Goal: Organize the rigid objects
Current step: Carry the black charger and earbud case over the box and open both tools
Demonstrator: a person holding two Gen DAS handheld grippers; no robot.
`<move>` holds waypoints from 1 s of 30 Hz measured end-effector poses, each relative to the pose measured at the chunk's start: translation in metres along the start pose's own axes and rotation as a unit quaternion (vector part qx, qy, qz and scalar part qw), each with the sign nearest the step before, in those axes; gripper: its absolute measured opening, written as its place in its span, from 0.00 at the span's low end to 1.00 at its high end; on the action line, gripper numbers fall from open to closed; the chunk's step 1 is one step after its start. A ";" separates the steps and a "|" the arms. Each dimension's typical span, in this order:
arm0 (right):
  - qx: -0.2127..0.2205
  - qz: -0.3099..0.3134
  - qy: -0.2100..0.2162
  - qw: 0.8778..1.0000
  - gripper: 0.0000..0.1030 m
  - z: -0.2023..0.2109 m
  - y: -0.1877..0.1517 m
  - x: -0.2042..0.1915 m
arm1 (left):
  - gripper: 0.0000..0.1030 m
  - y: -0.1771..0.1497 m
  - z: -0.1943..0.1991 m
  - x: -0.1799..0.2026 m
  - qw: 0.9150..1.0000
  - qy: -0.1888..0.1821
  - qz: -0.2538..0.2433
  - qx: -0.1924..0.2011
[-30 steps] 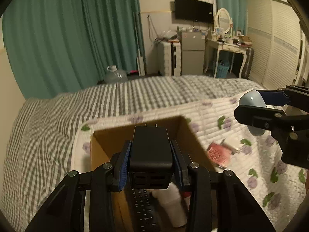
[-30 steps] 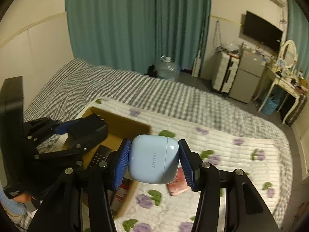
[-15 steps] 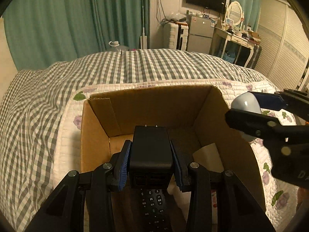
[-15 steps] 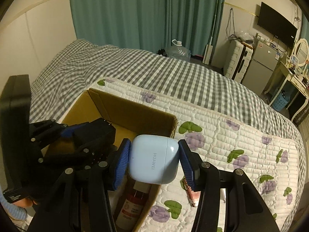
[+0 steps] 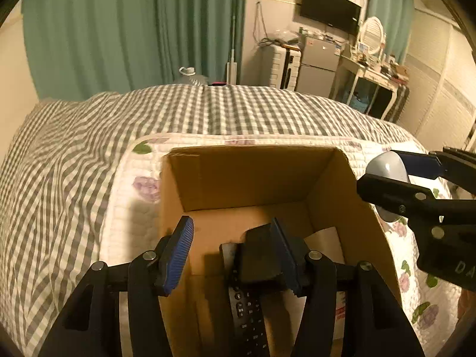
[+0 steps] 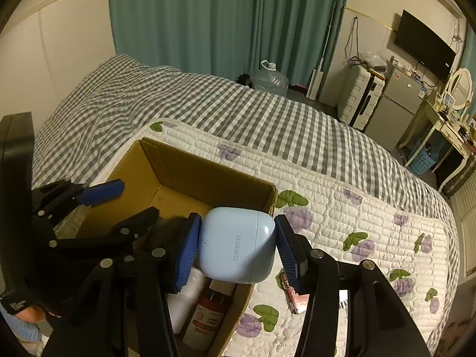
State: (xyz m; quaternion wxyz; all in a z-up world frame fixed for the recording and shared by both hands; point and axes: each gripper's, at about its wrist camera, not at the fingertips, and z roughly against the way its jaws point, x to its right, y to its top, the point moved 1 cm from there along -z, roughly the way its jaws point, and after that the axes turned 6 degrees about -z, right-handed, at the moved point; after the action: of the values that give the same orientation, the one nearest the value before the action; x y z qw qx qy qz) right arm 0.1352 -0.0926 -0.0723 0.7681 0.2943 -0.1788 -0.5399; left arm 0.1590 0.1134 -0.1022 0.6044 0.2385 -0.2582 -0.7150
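An open cardboard box (image 5: 250, 172) (image 6: 175, 175) sits on a quilted floral mat on the bed. My left gripper (image 5: 235, 250) (image 6: 128, 202) is open over the box. A black power adapter (image 5: 260, 253) lies loose against its right finger, above a black remote control (image 5: 245, 309) in the box. My right gripper (image 6: 235, 247) is shut on a pale blue earbud case (image 6: 236, 248) (image 5: 386, 169), held over the box's right rim.
The box also holds a white bottle (image 6: 186, 300) and a red-labelled bottle (image 6: 205, 321). A pink flat item (image 6: 293, 293) lies on the mat (image 6: 342, 208) right of the box. Checked bedspread (image 5: 74, 163) surrounds the mat; furniture stands beyond the bed.
My left gripper has opened and let go of the black adapter, which now sits down in the box. The right gripper has kept the earbud case and moved closer over the box.
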 end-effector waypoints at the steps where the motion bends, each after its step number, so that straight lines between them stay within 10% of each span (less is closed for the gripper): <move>1: 0.000 0.000 0.000 1.000 0.49 -0.001 0.001 -0.002 | 0.55 0.000 0.001 -0.004 1.000 0.000 0.007 -0.001; 17: -0.013 -0.029 -0.020 0.999 0.49 -0.053 0.007 -0.006 | 0.61 -0.002 0.022 -0.005 1.000 0.005 -0.009 0.027; 20: 0.003 -0.034 -0.022 0.999 0.68 -0.045 0.010 -0.003 | 0.62 -0.003 0.024 -0.005 1.000 0.004 -0.008 0.030; 30: 0.066 -0.021 -0.044 0.997 0.85 0.021 0.003 0.029 | 0.65 -0.002 0.049 0.023 0.997 0.008 -0.039 0.061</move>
State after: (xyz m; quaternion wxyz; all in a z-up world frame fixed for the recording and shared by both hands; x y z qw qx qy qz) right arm 0.1353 -0.1239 -0.0556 0.7270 0.3240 -0.2414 -0.5551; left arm 0.1224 0.0951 -0.0674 0.5629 0.2905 -0.2865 -0.7188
